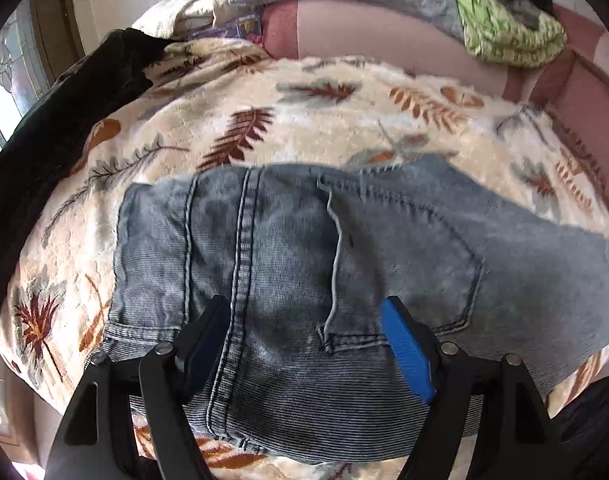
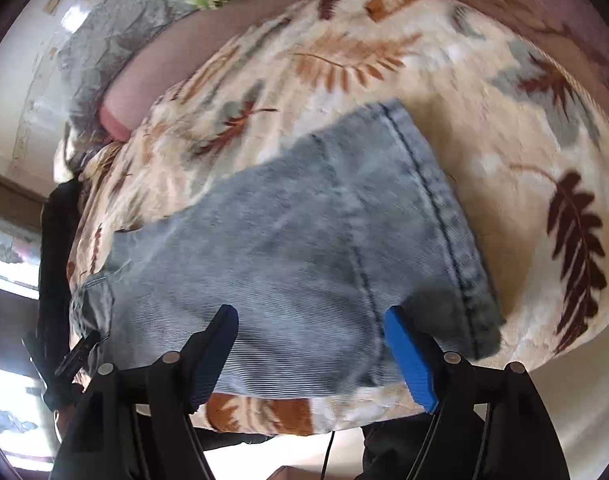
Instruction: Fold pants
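Nearest, the left gripper (image 1: 304, 320) hangs with fingers (image 1: 408, 356) spread wide over the folded jeans (image 1: 288, 248), gripping nothing. The right gripper (image 2: 310, 326) is likewise wide and empty above the denim's hem end. The jeans lie flat on the leaf-print blanket (image 1: 344, 120). At one o'clock, far back, sits a green cloth (image 1: 508, 36).

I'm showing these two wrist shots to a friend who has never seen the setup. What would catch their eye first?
The faded blue jeans, folded into a compact bundle, fill the middle of both views. They lie on a cream blanket printed with rust and grey leaves. In the foreground of each view a gripper stands open over the denim, the left gripper over the back pocket and the right gripper near the stitched hem.
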`<state>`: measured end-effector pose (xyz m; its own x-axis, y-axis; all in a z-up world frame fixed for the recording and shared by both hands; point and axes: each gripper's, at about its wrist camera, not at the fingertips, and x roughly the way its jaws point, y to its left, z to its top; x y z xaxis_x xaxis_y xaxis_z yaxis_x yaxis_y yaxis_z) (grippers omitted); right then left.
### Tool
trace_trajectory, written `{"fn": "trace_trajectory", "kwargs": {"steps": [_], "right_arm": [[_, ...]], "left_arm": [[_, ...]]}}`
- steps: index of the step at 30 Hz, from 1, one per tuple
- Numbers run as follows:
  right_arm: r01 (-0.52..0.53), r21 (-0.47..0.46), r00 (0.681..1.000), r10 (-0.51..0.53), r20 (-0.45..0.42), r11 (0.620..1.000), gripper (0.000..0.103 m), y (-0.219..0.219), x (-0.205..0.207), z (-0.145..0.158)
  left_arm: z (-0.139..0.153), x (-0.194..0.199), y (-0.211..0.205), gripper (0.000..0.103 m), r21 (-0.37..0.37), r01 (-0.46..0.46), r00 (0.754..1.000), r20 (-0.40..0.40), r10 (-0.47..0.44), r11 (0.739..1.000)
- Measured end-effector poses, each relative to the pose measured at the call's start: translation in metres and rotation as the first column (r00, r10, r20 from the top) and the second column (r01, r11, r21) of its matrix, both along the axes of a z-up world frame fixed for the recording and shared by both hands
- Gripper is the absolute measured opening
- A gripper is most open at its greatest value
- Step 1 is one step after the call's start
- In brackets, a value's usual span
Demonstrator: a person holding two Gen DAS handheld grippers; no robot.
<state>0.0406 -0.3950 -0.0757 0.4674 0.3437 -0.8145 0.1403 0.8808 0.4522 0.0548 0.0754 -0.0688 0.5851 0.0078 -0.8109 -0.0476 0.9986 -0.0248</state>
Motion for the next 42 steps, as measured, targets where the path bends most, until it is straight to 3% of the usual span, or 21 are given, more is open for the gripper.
{"fn": "trace_trajectory", "kwargs": {"steps": [4,8,10,11,12,15,19,21,22,26,30,33,37,39,42], "right_arm": [[-0.227,-0.051,0.967,0.231,0.111,0.973,0.078,0.082,0.05,0.051],[-0.429,-0.128,0.894,0.441,0.085,0.894,0.077,0.186,0.117,0.051],[-0.51,-0.157,0.852,0.522,0.04,0.846,0.067,0.232,0.147,0.032],[-0.538,-0.177,0.836,0.548,0.006,0.824,0.051,0.253,0.162,0.02],[-0.549,-0.208,0.83,0.557,-0.025,0.81,0.042,0.271,0.173,0.009],[-0.579,-0.28,0.81,0.58,-0.087,0.766,0.042,0.305,0.194,-0.021],[-0.631,-0.27,0.772,0.623,-0.127,0.727,0.041,0.321,0.198,-0.039],[-0.66,-0.304,0.744,0.654,-0.138,0.687,0.011,0.33,0.195,-0.04],[-0.659,-0.347,0.74,0.659,-0.136,0.668,0.003,0.333,0.192,-0.037],[-0.588,-0.503,0.749,0.662,-0.042,0.633,0.003,0.341,0.182,-0.016],[-0.561,-0.603,0.757,0.646,-0.097,0.567,0.002,0.354,0.187,-0.05],[-0.534,-0.54,0.788,0.614,-0.04,0.65,0.003,0.341,0.188,-0.042],[-0.462,-0.448,0.84,0.539,0.054,0.765,0.008,0.312,0.177,-0.009],[-0.45,-0.359,0.858,0.508,0.082,0.818,0.008,0.297,0.163,0.003],[-0.47,-0.262,0.87,0.492,0.021,0.843,0.008,0.286,0.147,-0.014]], "left_arm": [[0.025,0.003,0.011,0.079,-0.038,-0.06,0.991,0.115,0.064,0.998],[-0.014,0.023,0.031,0.079,-0.049,-0.15,0.989,-0.012,0.15,0.987],[-0.028,0.016,0.038,0.079,-0.07,-0.155,0.988,0.014,0.156,0.985],[-0.029,0.013,0.036,0.079,-0.055,-0.144,0.988,0.041,0.146,0.988],[-0.029,0.013,0.034,0.079,-0.041,-0.142,0.989,0.041,0.144,0.989],[-0.031,0.015,0.033,0.081,-0.025,-0.132,0.99,0.047,0.133,0.991],[-0.031,0.015,0.035,0.081,-0.036,-0.125,0.99,0.055,0.126,0.992],[-0.031,0.015,0.034,0.082,-0.028,-0.123,0.991,0.057,0.124,0.992],[-0.032,0.015,0.034,0.082,-0.024,-0.123,0.991,0.057,0.124,0.992],[-0.033,0.016,0.033,0.082,-0.022,-0.13,0.99,0.058,0.131,0.991],[-0.034,0.017,0.03,0.083,0.003,-0.133,0.99,0.057,0.132,0.991],[-0.034,0.016,0.031,0.083,-0.001,-0.132,0.989,0.061,0.131,0.991],[-0.034,0.015,0.032,0.083,-0.003,-0.134,0.989,0.06,0.134,0.991],[-0.034,0.015,0.032,0.083,-0.001,-0.135,0.989,0.06,0.135,0.991],[-0.034,0.015,0.032,0.083,-0.002,-0.134,0.989,0.06,0.134,0.991]]}}
